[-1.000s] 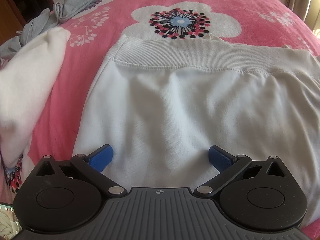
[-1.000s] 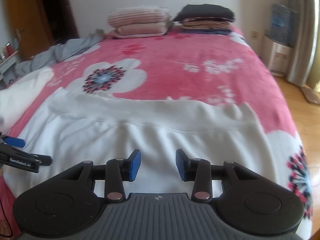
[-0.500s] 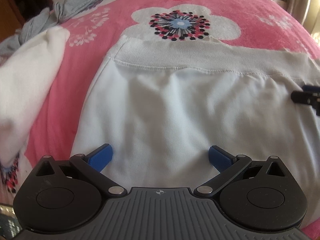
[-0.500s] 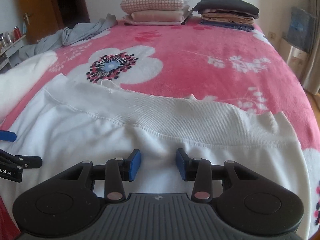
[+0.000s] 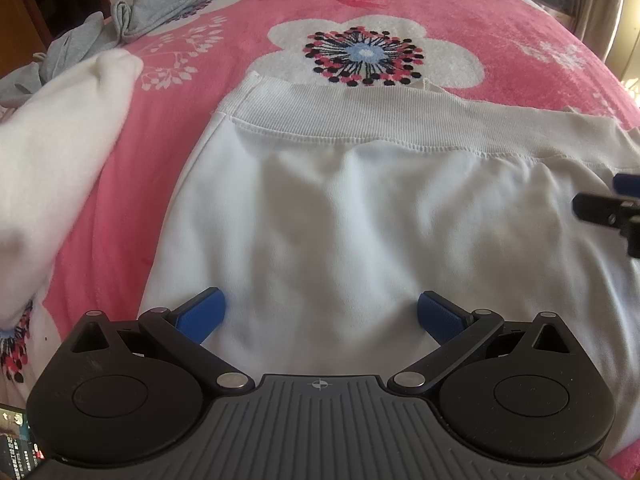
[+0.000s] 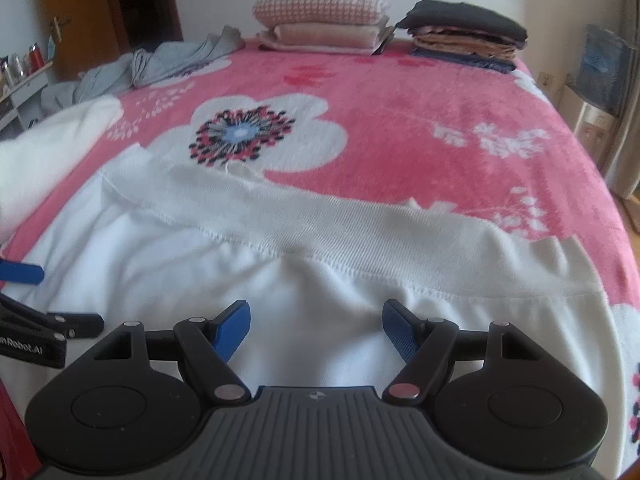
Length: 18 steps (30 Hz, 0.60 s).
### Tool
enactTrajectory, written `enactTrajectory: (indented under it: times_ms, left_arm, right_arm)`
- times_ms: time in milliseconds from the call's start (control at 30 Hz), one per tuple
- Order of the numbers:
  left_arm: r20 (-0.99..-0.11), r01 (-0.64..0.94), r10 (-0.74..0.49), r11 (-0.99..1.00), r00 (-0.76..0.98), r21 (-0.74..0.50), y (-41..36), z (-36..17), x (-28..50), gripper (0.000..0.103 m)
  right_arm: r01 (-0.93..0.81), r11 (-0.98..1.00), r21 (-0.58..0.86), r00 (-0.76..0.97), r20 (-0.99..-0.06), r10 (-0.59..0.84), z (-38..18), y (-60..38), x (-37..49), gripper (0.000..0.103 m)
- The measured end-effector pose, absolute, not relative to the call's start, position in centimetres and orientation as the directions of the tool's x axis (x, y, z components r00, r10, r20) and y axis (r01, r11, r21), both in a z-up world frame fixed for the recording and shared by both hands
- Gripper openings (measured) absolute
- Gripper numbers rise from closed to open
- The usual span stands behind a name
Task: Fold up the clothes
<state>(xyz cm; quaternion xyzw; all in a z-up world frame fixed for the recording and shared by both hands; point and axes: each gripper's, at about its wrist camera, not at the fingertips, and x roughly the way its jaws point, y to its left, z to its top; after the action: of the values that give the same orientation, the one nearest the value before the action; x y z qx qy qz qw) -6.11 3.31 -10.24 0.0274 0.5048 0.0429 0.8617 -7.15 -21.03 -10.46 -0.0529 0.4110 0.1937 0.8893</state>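
A white garment (image 5: pixel 360 216) (image 6: pixel 256 264) with a ribbed hem band (image 5: pixel 360 120) (image 6: pixel 360 236) lies spread flat on the pink flowered bed. My left gripper (image 5: pixel 320 312) hovers over its near left part, jaws wide open, only flat cloth below them. My right gripper (image 6: pixel 316 328) is over the near right part, just short of the band; its jaws are opening, with no cloth pinched between the blue pads (image 6: pixel 234 330). Each gripper shows at the edge of the other's view: the right one (image 5: pixel 612 208) and the left one (image 6: pixel 24 304).
A second white garment (image 5: pixel 52 160) lies bunched at the left edge of the bed, with a crumpled grey one (image 6: pixel 160 64) behind it. Folded stacks (image 6: pixel 320 20) (image 6: pixel 468 36) sit at the far end. The bed (image 6: pixel 440 96) drops off at the right toward the floor.
My right gripper's jaws have spread much wider and it has slid forward over the white garment toward the hem band. The left gripper has stayed put and open.
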Motion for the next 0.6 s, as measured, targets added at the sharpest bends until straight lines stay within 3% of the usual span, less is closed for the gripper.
enactTrajectory:
  times_ms: [600]
  left_arm:
    - [-0.836,-0.06,0.124,0.992,0.535,0.108,3.6,-9.3,-6.6,0.103]
  right_arm:
    - [-0.253,0.963,0.087,0.615,-0.754,0.23,-9.4,-23.3,-9.0,0.076]
